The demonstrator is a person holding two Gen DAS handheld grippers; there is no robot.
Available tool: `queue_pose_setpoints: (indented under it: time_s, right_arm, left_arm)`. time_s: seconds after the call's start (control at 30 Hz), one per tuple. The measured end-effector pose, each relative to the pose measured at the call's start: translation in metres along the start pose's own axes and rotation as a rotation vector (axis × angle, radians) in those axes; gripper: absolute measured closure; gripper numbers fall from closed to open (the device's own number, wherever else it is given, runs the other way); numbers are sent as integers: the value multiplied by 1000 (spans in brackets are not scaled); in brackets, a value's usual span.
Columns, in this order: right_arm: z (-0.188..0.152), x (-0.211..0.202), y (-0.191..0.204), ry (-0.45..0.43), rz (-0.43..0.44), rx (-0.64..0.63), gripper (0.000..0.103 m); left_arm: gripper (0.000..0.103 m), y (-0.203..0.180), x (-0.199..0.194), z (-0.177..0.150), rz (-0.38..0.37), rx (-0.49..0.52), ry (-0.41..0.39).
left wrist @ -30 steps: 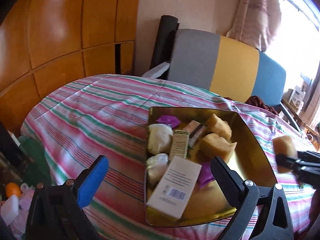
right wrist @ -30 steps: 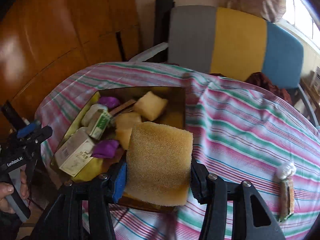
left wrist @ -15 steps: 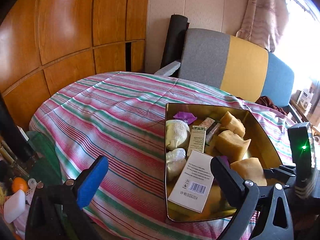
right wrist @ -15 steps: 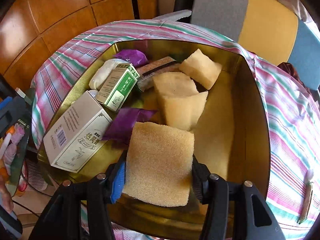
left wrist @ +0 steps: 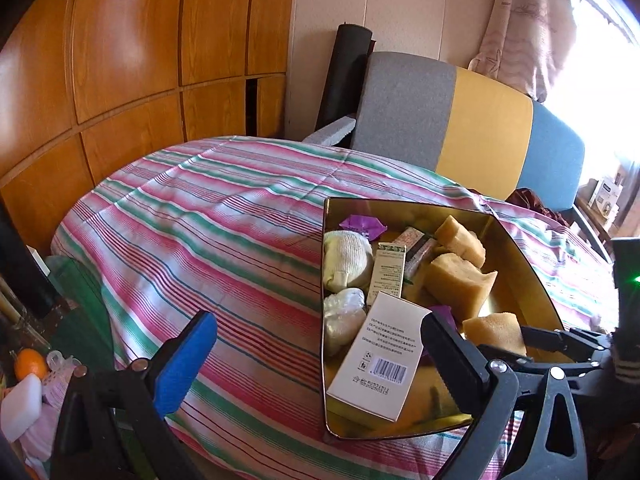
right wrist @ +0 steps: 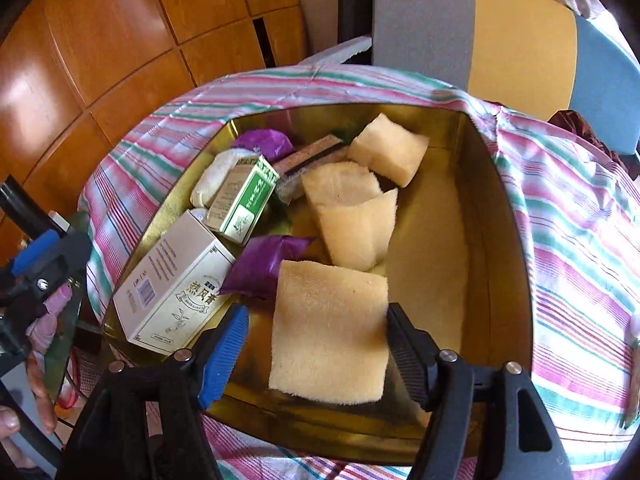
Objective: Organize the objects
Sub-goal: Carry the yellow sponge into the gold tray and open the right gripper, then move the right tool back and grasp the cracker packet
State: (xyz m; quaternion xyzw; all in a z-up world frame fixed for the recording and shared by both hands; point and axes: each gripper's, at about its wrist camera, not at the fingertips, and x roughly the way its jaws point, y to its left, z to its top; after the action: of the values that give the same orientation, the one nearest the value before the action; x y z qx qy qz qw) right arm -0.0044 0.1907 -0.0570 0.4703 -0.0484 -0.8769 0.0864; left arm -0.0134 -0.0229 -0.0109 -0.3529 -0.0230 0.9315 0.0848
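A gold tin (right wrist: 496, 200) sits on the striped cloth and holds boxes, purple packets and tan sponges. My right gripper (right wrist: 316, 344) reaches down into its near side. Its jaws are opening around a tan sponge (right wrist: 330, 328). The blue pad (right wrist: 224, 352) stands clear of the sponge and the black pad is at its right edge. In the left wrist view the same sponge (left wrist: 496, 332) rests in the tin (left wrist: 400, 204), with the right gripper (left wrist: 560, 340) behind it. My left gripper (left wrist: 320, 356) hangs open and empty before the tin's near left corner.
A white box (right wrist: 172, 284), a green box (right wrist: 244, 200) and two more sponges (right wrist: 352, 216) fill the tin's left and middle. A grey, yellow and blue chair (left wrist: 480, 128) stands behind the table. Wooden cabinets (left wrist: 120, 60) line the left. Clutter with an orange (left wrist: 30, 364) lies below the table edge.
My right gripper has come down from above the cloth into the tin with the sponge. Its jaws have widened and the blue pad has left the sponge. The left gripper stays open.
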Motion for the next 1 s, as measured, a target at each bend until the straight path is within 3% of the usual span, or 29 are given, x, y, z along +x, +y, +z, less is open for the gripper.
queue_pose_setpoints:
  time_s: [0.3, 0.43, 0.6, 1.0]
  right_arm:
    - [-2, -34, -23, -89, -13, 56, 32]
    - [-8, -50, -54, -113, -35, 129, 32]
    - [-20, -68, -104, -118, -105, 224, 32]
    - [-64, -93, -283, 126, -468, 443, 27]
  left_arm:
    - [0, -2, 5, -4, -25, -10, 29]
    - [0, 1, 10, -5, -51, -46, 51]
    - [0, -7, 7, -3, -54, -20, 39]
    - [0, -44, -6, 11, -129, 89, 0]
